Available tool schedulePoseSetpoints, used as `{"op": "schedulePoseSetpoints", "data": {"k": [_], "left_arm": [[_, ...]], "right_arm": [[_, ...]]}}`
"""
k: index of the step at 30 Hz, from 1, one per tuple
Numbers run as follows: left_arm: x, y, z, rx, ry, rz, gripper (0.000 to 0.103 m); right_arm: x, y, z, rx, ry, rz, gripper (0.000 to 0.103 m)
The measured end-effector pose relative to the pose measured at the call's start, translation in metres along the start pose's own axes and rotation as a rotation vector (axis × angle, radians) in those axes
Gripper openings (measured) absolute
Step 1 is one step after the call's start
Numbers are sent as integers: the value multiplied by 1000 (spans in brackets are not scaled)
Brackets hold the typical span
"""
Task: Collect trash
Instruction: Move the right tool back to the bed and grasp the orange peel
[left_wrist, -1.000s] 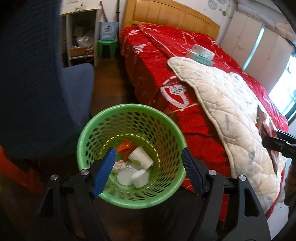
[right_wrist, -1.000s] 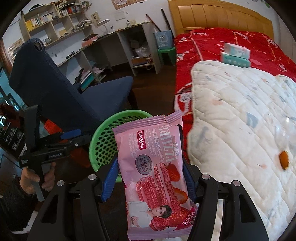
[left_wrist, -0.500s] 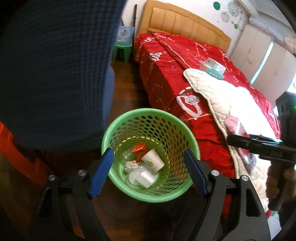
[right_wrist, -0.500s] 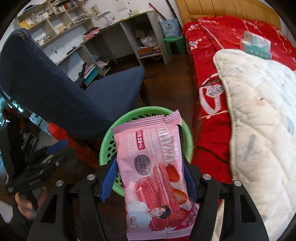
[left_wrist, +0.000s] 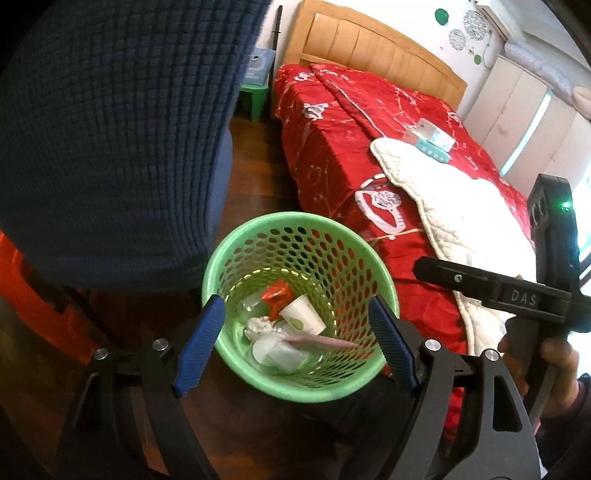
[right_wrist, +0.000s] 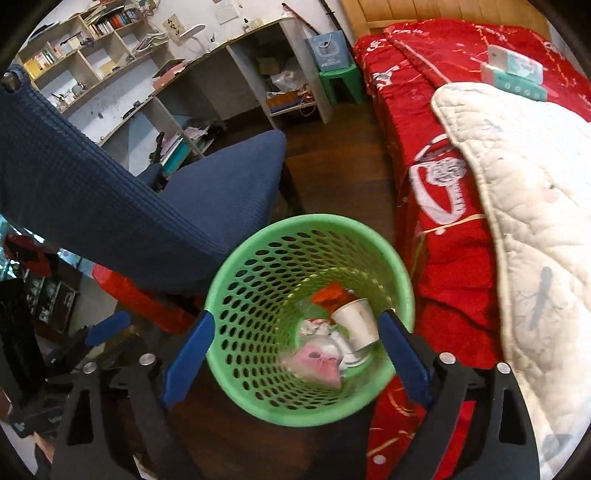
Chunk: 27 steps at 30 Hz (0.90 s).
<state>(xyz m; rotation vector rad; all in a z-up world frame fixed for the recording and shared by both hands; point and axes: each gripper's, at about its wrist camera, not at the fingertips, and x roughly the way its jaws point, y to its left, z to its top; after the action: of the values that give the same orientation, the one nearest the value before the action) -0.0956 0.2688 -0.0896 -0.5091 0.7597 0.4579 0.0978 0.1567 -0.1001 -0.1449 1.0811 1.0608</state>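
Observation:
A green perforated waste basket stands on the wooden floor between a blue chair and the bed. Inside lie a white paper cup, a red wrapper, crumpled paper and the pink snack packet. My left gripper is open and empty above the basket's near rim. My right gripper is open and empty directly over the basket; its body shows in the left wrist view.
A blue fabric chair stands close on the left. A bed with a red cover and a white quilt is on the right, with tissue packs on it. A desk with shelves stands behind.
My right gripper opened and released the pink snack packet, which dropped into the basket. Both grippers moved closer over the basket.

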Motion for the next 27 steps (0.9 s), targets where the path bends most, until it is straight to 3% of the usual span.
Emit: {"op": "schedulePoseSetpoints", "data": {"k": [13,27], "left_arm": [[17,-52,5,83,23,-61,81],[38,-128,6,201,65,-152,81]], "right_arm": [[-59,-68,-27,27,-62,-202,90],[-135,-184,-65,194,-112,-383,90]]}}
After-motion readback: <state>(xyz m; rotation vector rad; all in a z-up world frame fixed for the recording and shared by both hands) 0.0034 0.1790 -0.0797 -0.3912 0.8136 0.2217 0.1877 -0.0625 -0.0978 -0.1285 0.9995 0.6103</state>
